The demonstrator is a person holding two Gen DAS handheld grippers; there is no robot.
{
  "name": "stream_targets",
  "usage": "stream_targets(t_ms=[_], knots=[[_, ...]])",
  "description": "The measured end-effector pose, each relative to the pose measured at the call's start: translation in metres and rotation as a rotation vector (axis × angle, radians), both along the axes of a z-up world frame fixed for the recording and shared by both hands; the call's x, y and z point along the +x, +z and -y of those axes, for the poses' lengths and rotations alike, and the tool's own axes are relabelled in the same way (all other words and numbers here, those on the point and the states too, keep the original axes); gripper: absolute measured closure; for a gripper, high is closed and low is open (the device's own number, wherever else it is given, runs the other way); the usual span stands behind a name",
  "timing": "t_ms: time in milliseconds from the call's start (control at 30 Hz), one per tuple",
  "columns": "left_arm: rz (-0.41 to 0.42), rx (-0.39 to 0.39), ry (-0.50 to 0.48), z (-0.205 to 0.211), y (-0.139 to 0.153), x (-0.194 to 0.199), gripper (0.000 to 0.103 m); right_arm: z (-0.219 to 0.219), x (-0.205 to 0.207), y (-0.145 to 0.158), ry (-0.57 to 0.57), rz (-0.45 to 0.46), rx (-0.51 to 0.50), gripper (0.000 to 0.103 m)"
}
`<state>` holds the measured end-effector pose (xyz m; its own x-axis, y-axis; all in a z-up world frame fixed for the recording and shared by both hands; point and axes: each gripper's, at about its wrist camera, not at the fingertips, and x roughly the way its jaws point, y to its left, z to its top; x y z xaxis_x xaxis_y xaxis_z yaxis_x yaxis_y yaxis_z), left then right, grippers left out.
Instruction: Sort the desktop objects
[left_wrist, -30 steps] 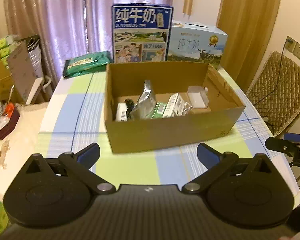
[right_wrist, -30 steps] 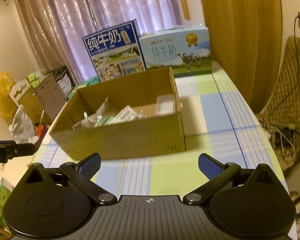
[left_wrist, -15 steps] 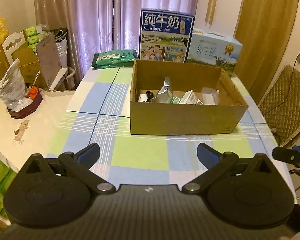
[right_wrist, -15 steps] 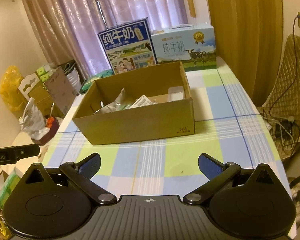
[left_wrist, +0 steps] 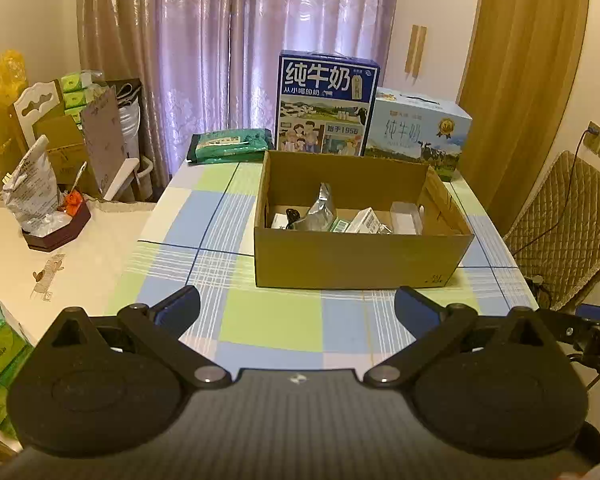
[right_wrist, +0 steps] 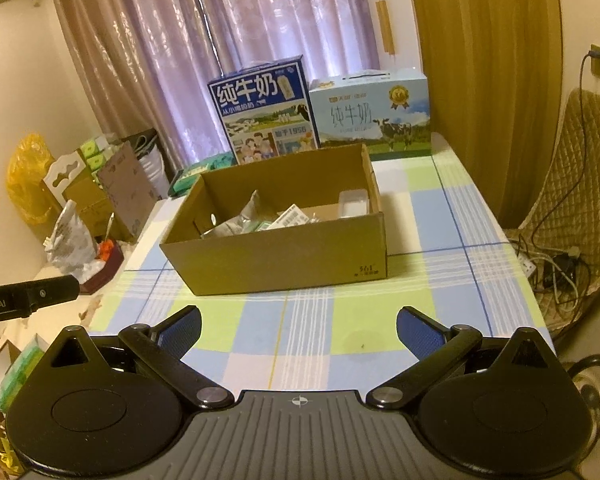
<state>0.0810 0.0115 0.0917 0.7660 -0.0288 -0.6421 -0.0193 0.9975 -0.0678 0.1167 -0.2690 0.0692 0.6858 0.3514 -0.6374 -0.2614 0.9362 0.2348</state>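
1. On the blue, green and white checked tablecloth (left_wrist: 268, 328) nothing loose is seen lying; by that, the sorting is judged finished or nearly so.
2. The open brown corrugated cardboard box (left_wrist: 356, 258) is set near the table's middle, matte and square-edged.
3. Inside it a crinkled silver foil pouch (left_wrist: 322, 212), a small white printed carton (left_wrist: 364, 220) and a clear rigid plastic case (left_wrist: 406, 216) are gathered.
4. The left gripper (left_wrist: 298, 304) and the right gripper (right_wrist: 299, 322) are held spread wide and empty, well short of the box.
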Motion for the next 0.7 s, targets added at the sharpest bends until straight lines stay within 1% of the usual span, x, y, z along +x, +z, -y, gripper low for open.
stream_targets(t_ms=[200, 567, 700], knots=[[0.003, 0.007, 0.004, 0.0023, 0.0016, 0.0006, 0.001, -0.0011, -0.0015, 0.0050, -0.001, 0.030, -0.020, 0.002], [-0.004, 0.001, 0.007, 0.0044, -0.0042, 0.0037, 0.001, 0.0037, 0.0001, -0.0013, -0.008, 0.011, -0.009, 0.002], [0.005, 0.018, 0.003, 0.0067, -0.0056, 0.0037, 0.001, 0.0047, 0.0003, -0.0030, -0.013, 0.009, -0.010, 0.002]])
